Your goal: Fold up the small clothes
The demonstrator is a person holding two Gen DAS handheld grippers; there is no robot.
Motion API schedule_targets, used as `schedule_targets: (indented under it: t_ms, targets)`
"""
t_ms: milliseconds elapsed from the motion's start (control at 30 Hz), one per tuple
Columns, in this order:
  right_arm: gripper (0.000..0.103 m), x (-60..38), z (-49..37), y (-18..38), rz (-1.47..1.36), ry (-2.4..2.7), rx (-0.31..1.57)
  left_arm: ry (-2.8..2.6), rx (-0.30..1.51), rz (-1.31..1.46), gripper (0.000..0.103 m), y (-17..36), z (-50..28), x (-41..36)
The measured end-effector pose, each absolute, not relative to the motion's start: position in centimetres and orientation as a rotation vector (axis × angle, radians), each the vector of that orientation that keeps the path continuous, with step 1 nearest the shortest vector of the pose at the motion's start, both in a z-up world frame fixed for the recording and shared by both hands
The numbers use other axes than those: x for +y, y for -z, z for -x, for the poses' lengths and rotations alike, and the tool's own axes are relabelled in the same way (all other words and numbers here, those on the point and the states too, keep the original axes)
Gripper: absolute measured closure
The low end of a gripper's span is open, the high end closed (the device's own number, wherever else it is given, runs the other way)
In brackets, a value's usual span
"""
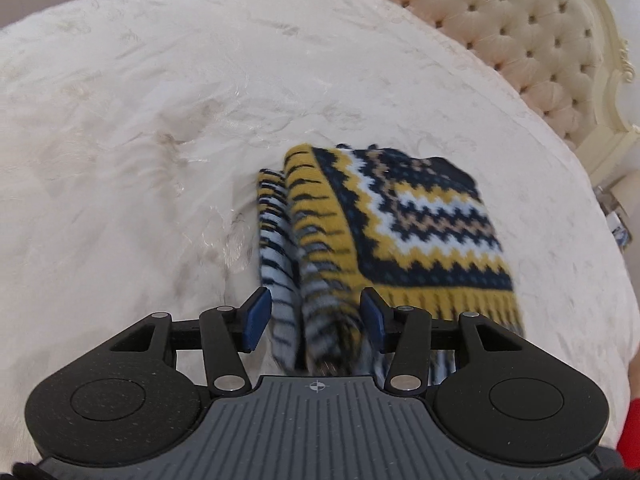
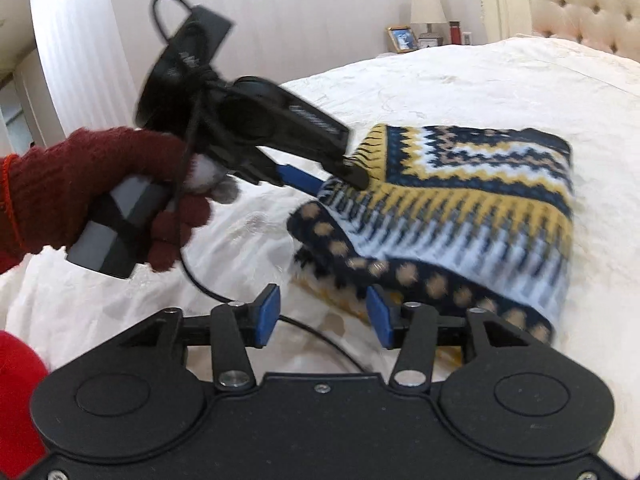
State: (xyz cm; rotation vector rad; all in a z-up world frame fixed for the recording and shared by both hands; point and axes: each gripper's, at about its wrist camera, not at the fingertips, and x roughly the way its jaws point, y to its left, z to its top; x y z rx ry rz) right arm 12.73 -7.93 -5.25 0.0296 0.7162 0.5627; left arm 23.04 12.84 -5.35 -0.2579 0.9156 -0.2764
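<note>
A cream bed [image 1: 160,128] fills most of both views, its quilted cover lightly creased. A tufted headboard [image 1: 520,36] runs along the far edge of the bed in the left wrist view and shows at the upper right corner in the right wrist view. Beyond the bed, white curtains [image 2: 80,60] hang by the wall, and a lamp [image 2: 428,8] and a framed photo [image 2: 400,39] stand just past the bed's far side.

On the bed lies the knit [image 1: 400,216], a small garment patterned in navy, mustard, white and tan zigzags, folded into several layers; its striped hem and fringe face the cameras. It rests well short of the headboard, near the bed's near edge.

The left gripper [image 1: 316,316] is at the knit's near edge. Striped folds of the cloth pass between its 2 blue pads [image 1: 256,320], which stand apart with the cloth loose between them, so the jaws look released rather than pinching. In the right wrist view a hand in a dark red glove [image 2: 100,192] holds that gripper's handle, its tip touching the knit's corner.

The right gripper [image 2: 324,316] hovers just beside the knit's dotted navy edge, jaws spread wide with nothing between them. A black cable [image 2: 280,316] trails across the bed under it.
</note>
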Motion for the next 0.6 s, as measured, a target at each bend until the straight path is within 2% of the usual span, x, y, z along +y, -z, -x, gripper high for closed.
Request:
schedule_targets:
  t_ms: [33,133,300,533,600]
  targets:
    - [0.046,-8.3,-12.5,5.1,-0.038,-0.555,0.715,0.292,0.904,0.25,0.055,5.0,-22.3,12.5]
    - [0.046,-9.4,-12.1,5.1,-0.072,-0.531,0.714,0.335,0.883,0.22,0.044,4.5,-20.7,11.3]
    - [0.045,-11.6,-10.9,5.0,-0.136,-0.499,0.727,0.267,0.957,0.163,0.043,6.8,-19.8,10.4]
    - [0.025,-15.8,-12.9,4.4,-0.273,-0.442,0.72,0.244,0.974,0.251,0.039,8.6,-19.2,12.0]
    - [0.021,-17.2,-14.2,4.4,-0.338,-0.421,0.715,0.25,0.979,0.264,0.035,8.5,-19.3,12.1]
